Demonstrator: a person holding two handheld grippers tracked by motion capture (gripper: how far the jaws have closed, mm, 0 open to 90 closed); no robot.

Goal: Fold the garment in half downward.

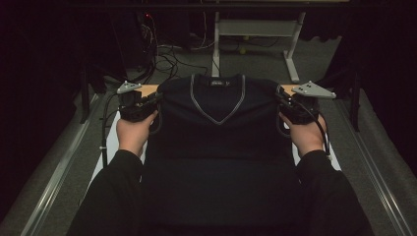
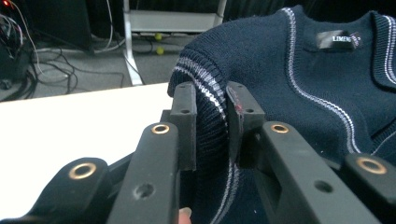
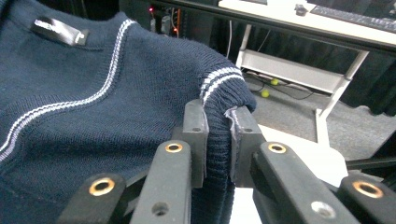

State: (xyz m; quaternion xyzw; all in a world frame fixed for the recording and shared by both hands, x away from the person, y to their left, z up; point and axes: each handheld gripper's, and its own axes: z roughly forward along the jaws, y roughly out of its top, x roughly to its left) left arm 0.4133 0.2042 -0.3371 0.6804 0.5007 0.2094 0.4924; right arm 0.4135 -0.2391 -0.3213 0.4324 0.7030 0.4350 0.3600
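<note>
A dark navy knit sweater vest (image 1: 216, 132) with a pale-striped V-neck lies stretched between my two hands over the table. My left gripper (image 1: 158, 98) is shut on its left armhole edge, whose ribbed, striped trim (image 2: 211, 116) is pinched between the black pads. On the other side my right gripper (image 1: 278, 96) is shut on the right armhole's ribbed edge (image 3: 218, 140). Both shoulders are held up off the table, and the lower part of the garment hangs down toward me. A brand label (image 2: 337, 38) sits inside the collar.
The white tabletop (image 2: 60, 126) shows beside the vest on both sides. Beyond the table's far edge stands a white desk frame (image 1: 255, 29), with cables (image 1: 167, 59) on the grey carpet. Small yellow balls (image 3: 265, 93) lie on the floor. Metal rails (image 1: 59, 167) run along both sides.
</note>
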